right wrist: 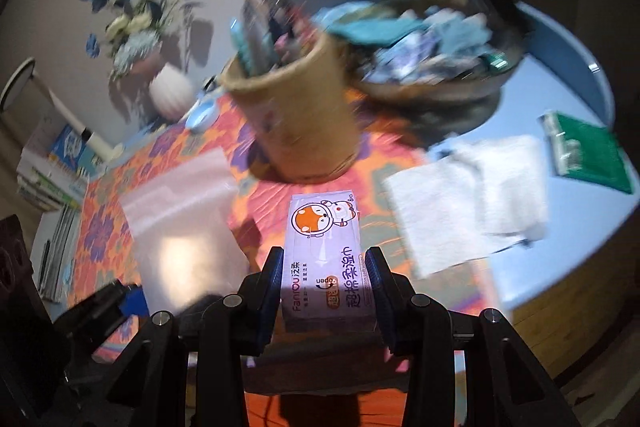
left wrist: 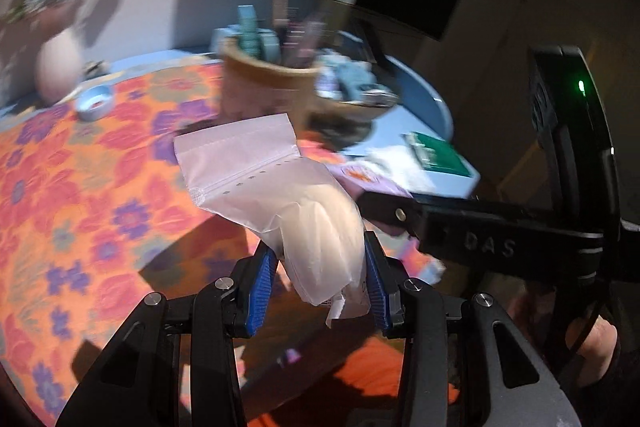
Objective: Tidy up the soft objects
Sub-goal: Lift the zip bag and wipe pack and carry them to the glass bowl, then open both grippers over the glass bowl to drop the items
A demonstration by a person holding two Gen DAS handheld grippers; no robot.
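Note:
My left gripper [left wrist: 320, 267] is shut on the lower end of a frosted white zip bag [left wrist: 280, 183] and holds it above the floral tablecloth [left wrist: 80, 187]; the bag's zip end points away. The same bag shows at the left in the right wrist view [right wrist: 180, 219]. My right gripper [right wrist: 326, 275] is shut on a purple wet-wipe pack [right wrist: 324, 255] with a cartoon fox, held above the cloth. That pack's corner shows behind the bag in the left wrist view [left wrist: 360, 179]. White folded tissues [right wrist: 468, 203] lie on the blue table to the right.
A tan round holder [right wrist: 296, 119] with tubes stands in the middle. Behind it is a dark bowl [right wrist: 436, 87] full of blue cloths and packets. A green flat pack [right wrist: 588, 155] lies at the right edge. A white flower vase [right wrist: 170, 91] and a small blue dish [left wrist: 94, 103] stand at the left.

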